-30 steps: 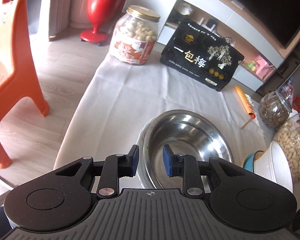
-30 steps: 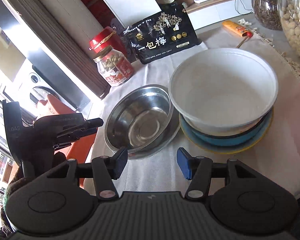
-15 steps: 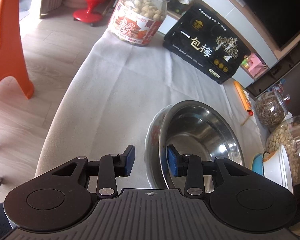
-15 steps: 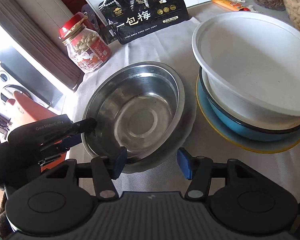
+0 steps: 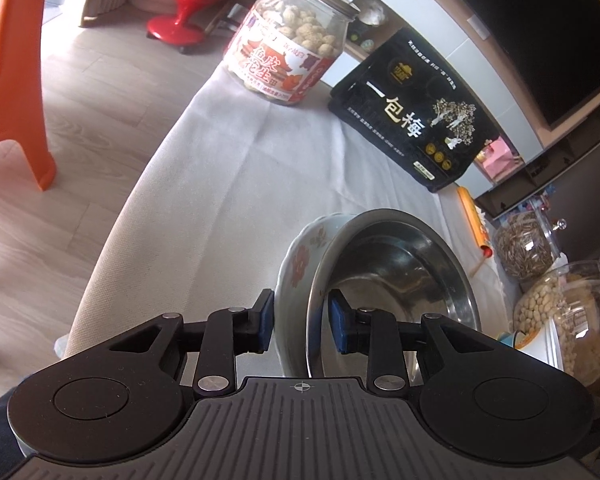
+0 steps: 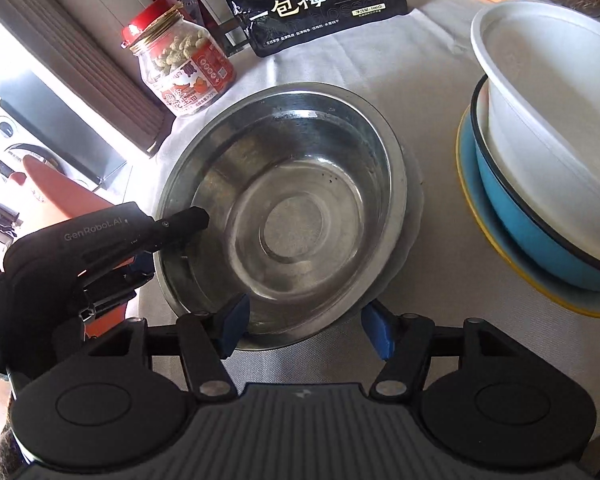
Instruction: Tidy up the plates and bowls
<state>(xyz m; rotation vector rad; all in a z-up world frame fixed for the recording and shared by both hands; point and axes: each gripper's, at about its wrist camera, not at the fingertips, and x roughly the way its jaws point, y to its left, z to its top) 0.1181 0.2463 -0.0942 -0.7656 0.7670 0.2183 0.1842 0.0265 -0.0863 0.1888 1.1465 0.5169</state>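
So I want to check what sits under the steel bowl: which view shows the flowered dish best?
The left wrist view: the flowered dish shows its white wall with red flowers beside the steel bowl, and the closing left gripper straddles both rims. The right wrist view shows only a pale sliver of dish past the bowl's right edge.

place: home living room | evidence: TV [image 5: 540,20]; snack jar [image 5: 288,52]; clothed table [image 5: 228,168]

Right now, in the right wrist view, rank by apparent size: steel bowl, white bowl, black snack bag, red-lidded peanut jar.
1. Round stainless steel bowl
2. White plastic bowl, cropped, so unsure against the first
3. Black snack bag, top cropped
4. Red-lidded glass peanut jar
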